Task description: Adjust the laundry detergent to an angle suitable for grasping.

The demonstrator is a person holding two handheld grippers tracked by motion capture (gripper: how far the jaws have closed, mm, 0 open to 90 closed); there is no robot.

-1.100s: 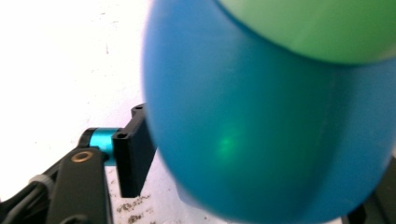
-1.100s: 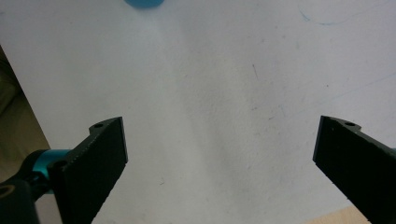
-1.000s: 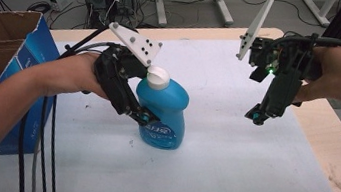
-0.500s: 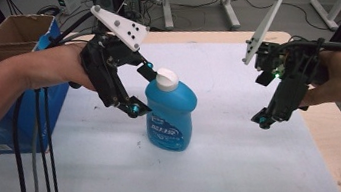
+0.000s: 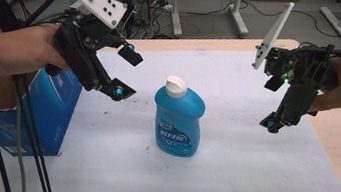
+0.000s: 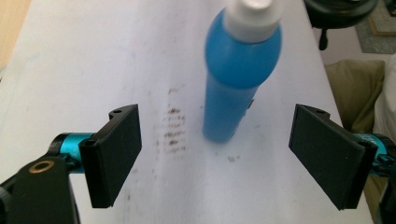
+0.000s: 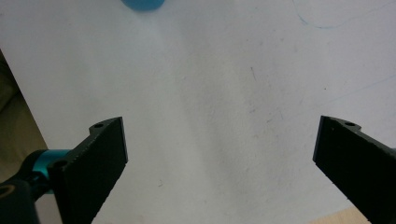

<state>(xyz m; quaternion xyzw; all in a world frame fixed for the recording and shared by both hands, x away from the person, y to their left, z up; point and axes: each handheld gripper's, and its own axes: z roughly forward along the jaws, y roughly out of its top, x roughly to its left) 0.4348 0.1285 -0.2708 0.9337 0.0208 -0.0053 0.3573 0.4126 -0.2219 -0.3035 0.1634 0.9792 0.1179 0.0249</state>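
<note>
A blue bottle with a white cap is seen standing upright near the middle of the white-covered desk, free of both tools. The left gripper is held just beside and above it, its jaws having just been opening and now spread with nothing between them; in the left gripper view the bottle lies ahead of the gap. The right gripper is held well apart to the other side, jaws spread over bare desk. The bottle is tall on a narrow base, so it could be toppled if it were clipped near the cap by a jaw or by the trailing cables. Its body is glossy, flattened and waisted toward the neck, with a printed label on the front.
</note>
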